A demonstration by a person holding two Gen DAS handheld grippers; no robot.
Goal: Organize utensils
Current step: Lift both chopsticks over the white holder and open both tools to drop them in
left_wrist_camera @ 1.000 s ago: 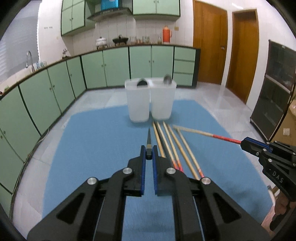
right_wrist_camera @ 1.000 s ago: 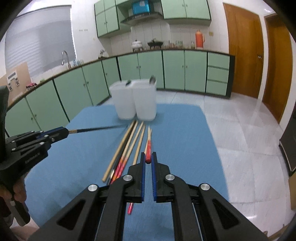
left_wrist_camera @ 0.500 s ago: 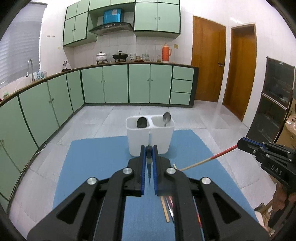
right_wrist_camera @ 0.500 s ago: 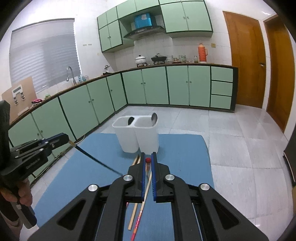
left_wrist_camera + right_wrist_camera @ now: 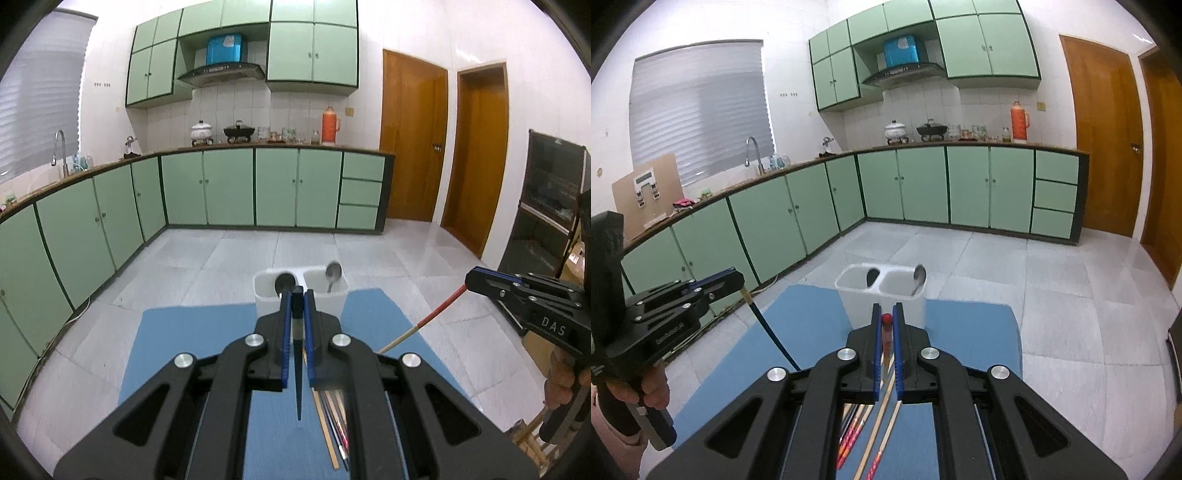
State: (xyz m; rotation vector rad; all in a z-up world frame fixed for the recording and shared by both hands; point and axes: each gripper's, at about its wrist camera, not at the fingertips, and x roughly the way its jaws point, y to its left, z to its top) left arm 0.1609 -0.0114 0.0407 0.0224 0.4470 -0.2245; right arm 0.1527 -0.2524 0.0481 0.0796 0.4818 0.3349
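Left wrist view: my left gripper (image 5: 297,295) sits at frame centre, blue-padded fingers (image 5: 284,332) clamped on a dark chopstick (image 5: 297,369) that hangs tip-down through the gap, pointing toward the bottom of the frame. Behind the fingertips stands a white two-compartment utensil holder (image 5: 260,295) on a blue mat (image 5: 192,339). A dark spoon (image 5: 285,282) stands in the holder's left compartment, a silver spoon (image 5: 332,275) leans in the right one. At lower centre-right, partly hidden by the gripper body, loose chopsticks (image 5: 334,424) lie on the mat – wooden w/ red ends, exact count unclear. At the right edge my right gripper (image 5: 471,280) is closed on a red-ended chopstick (image 5: 424,321) that slants down-left, off the mat.

Right wrist view: right gripper (image 5: 886,317) at centre, fingers pinched on the red-ended chopstick (image 5: 886,332), its red tip poking up between them. The holder (image 5: 849,295) is just beyond, both spoons visible – dark spoon (image 5: 872,275) in the left compartment, silver spoon (image 5: 919,278) in the right. More loose chopsticks (image 5: 871,435) lie on the mat (image 5: 967,339) at bottom centre. At the left edge the left gripper (image 5: 740,284) holds the dark chopstick (image 5: 772,332), angled down-right above the mat. A hand (image 5: 646,384) grips its handle at lower left.

Bkgd: green kitchen cabinets (image 5: 923,184), tiled floor (image 5: 1052,280), wooden door (image 5: 1104,136) at right.
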